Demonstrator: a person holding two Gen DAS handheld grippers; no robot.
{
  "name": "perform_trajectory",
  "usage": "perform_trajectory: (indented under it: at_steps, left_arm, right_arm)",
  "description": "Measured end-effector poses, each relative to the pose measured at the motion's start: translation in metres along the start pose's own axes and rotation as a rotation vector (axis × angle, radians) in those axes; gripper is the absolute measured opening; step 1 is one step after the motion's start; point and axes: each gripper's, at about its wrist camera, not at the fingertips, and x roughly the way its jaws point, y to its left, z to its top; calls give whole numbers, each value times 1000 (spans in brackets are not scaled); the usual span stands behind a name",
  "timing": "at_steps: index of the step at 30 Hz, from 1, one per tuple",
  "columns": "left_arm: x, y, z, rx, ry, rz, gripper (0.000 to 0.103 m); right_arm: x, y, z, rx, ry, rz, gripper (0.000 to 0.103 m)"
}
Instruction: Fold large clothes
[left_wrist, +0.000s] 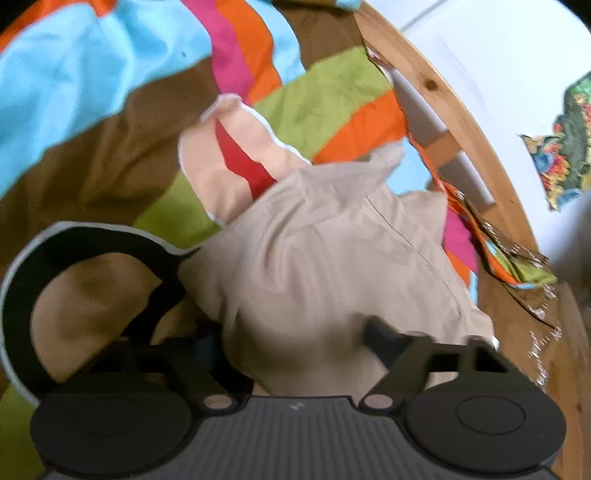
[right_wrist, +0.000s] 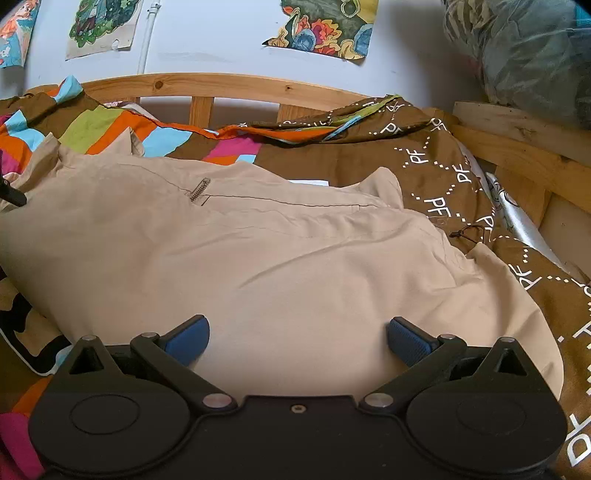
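Note:
A large beige garment (right_wrist: 280, 258) with a zip pocket lies spread across the bed, its far edge rumpled. My right gripper (right_wrist: 299, 339) is open at its near hem, and the blue pads (right_wrist: 188, 338) rest on the cloth with nothing between them. In the left wrist view the same beige garment (left_wrist: 325, 251) is bunched up. It bulges between the fingers of my left gripper (left_wrist: 295, 343), which stand wide apart with their tips hidden under cloth. A black finger (right_wrist: 13, 194) of the left gripper pokes in at the garment's left end.
The bed has a striped colourful duvet (left_wrist: 110, 74) and a brown cover printed "PF" (right_wrist: 443, 158). A peach and red cloth (left_wrist: 236, 158) lies beyond the garment. A wooden bed rail (right_wrist: 221, 83) and a wall with posters (right_wrist: 325, 26) stand behind. A wrapped bundle (right_wrist: 528, 55) is at far right.

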Motion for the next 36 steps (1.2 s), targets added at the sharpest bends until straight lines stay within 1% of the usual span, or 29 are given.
perform_trajectory:
  at_steps: [1,2,3,4,5,6,7,9,13,15,16,17,20,24,26,28,30,31,32,33,34,35,36]
  left_arm:
    - [-1,-3,-1,7,-9,14,66]
    - [-1,-4,-1,12,-15,18,63]
    - [-1,-6,-1,15,-18,21,53]
    - [-3,-9,0,17,-22,20,38]
    - [-6,-12,0,25,-34,21,32]
    - [-11,-16,1,50,-48,23,20]
    - [-16,-23,2,80,-60,22,16]
    - [-29,-39,0,154,-100,8,12]
    - [-54,-81,-4,288,-174,-47,10]
    - [-65,-108,-5,387,-194,-93,9]
    - [-69,-126,-6,457,-198,-118,9]
    - [-74,-144,-9,538,-197,-142,9]
    - [-80,-197,-23,741,-169,-197,8]
    - [-74,-254,-50,946,-97,-250,6]
    - [-68,-276,-72,1053,-56,-282,5]
    - [-64,-292,-95,1149,-27,-314,5]
    - [-59,-300,-122,1211,0,-349,5]
    - [-55,-300,-132,1225,14,-363,5]
    - [-50,-300,-142,1231,28,-377,5]
    - [-45,-298,-151,1235,45,-388,5]
    - [-40,-297,-159,1241,67,-400,5]
    - [-36,-294,-168,1254,89,-410,5]
    - [-32,-290,-178,1273,109,-419,5]
  right_arm:
    - [0,0,0,1,0,0,102]
    - [0,0,0,4,-1,2,102]
    - [0,-2,0,7,-1,4,102]
    - [-1,-3,0,11,-1,6,102]
    - [-1,-3,0,13,-1,8,102]
    - [-1,-4,0,16,-1,10,102]
    - [-1,-5,0,18,0,11,102]
    - [-1,-6,0,25,5,14,102]
    - [-3,-12,2,67,14,39,102]
    - [-7,-20,4,127,-4,67,101]
    - [-12,-28,6,184,-27,91,100]
    - [-18,-38,10,247,-51,110,97]
    - [-39,-66,25,380,-140,108,91]
    - [-65,-108,43,521,-238,149,83]
    - [-73,-133,47,619,-263,208,80]
    - [-73,-158,47,746,-254,330,80]
    - [-62,-180,40,897,-210,514,81]
    - [-54,-188,33,985,-184,615,82]
    - [-46,-193,25,1067,-165,697,85]
    - [-40,-197,19,1136,-151,746,86]
    - [-33,-199,12,1195,-133,774,86]
    - [-28,-202,7,1244,-116,782,86]
    - [-26,-205,4,1271,-108,773,85]
